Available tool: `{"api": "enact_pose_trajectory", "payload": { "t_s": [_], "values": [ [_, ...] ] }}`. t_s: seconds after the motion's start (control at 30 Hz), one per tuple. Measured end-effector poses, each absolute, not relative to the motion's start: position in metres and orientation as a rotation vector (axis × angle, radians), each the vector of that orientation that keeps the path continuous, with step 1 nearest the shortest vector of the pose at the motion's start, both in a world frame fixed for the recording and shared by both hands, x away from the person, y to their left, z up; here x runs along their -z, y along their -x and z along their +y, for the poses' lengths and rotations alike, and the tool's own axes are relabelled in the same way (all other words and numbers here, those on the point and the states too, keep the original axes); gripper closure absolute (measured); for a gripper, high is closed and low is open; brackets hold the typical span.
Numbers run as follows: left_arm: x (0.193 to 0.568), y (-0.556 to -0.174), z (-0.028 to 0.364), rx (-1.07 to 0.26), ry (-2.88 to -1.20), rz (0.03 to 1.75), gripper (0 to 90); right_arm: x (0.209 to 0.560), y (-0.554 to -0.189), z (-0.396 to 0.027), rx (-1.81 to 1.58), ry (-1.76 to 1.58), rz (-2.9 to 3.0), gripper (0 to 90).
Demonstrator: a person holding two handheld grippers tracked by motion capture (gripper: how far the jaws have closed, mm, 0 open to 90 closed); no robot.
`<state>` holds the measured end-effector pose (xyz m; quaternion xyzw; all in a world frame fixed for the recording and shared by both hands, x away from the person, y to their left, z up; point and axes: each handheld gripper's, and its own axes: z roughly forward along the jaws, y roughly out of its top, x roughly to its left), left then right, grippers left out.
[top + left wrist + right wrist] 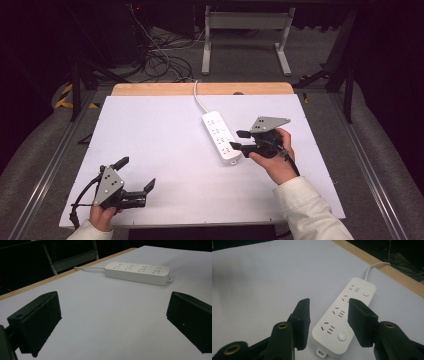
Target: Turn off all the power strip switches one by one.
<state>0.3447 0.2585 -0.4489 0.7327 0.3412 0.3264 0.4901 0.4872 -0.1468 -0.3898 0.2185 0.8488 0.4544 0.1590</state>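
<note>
The white power strip [221,138] lies flat on the white table [160,150], a little right of the middle and toward the far half. Its long axis runs from the near right to the far left, and its cord [199,98] leaves the far end and goes over the wooden back edge [150,89]. It has four socket groups in a row, each with a round button beside it, and a small hanging tab at the near end.

My right gripper [239,140] is the one at work here. It hangs just beside the strip's near end, on its right side, jaws spread and holding nothing. In the right gripper view the power strip [345,320] sits between and ahead of my two black jaws, its near end closest to me, its length running away up and to the right. The jaws stand on either side of the body, wide enough, I judge, to take it across its short width. Whether a jaw already touches the casing I cannot tell.

My left gripper [138,177] is well apart, low at the near left of the table, jaws also spread and empty. From it the power strip [137,273] lies far off, seen side-on.

So my right hand is much the nearer. I judge the next move is a short push forward and down along the strip's length, then a squeeze across it.
</note>
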Motion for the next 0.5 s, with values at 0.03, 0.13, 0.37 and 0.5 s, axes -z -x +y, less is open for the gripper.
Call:
{"api": "enact_pose_trajectory", "payload": {
  "t_s": [0.03,0.13,0.37,0.5],
  "values": [
    [0.449,-0.345,0.258,-0.793,-1.78,0.828,0.3,0.39,-0.487,-0.147,-1.299,-0.625,2.426,54.2],
    [0.448,-0.344,0.259,-0.795,-1.78,0.826,0.3,0.39,-0.493,-0.144,-1.289,-0.632,2.426,57.2],
    [0.449,-0.345,0.259,-0.8,-1.784,0.82,0.3,0.393,-0.501,-0.144,-1.344,-0.634,2.466,77.6],
    [0.449,-0.345,0.259,-0.801,-1.785,0.821,0.2,0.392,-0.502,-0.143,-1.338,-0.634,2.455,87.4]
  ]
}}
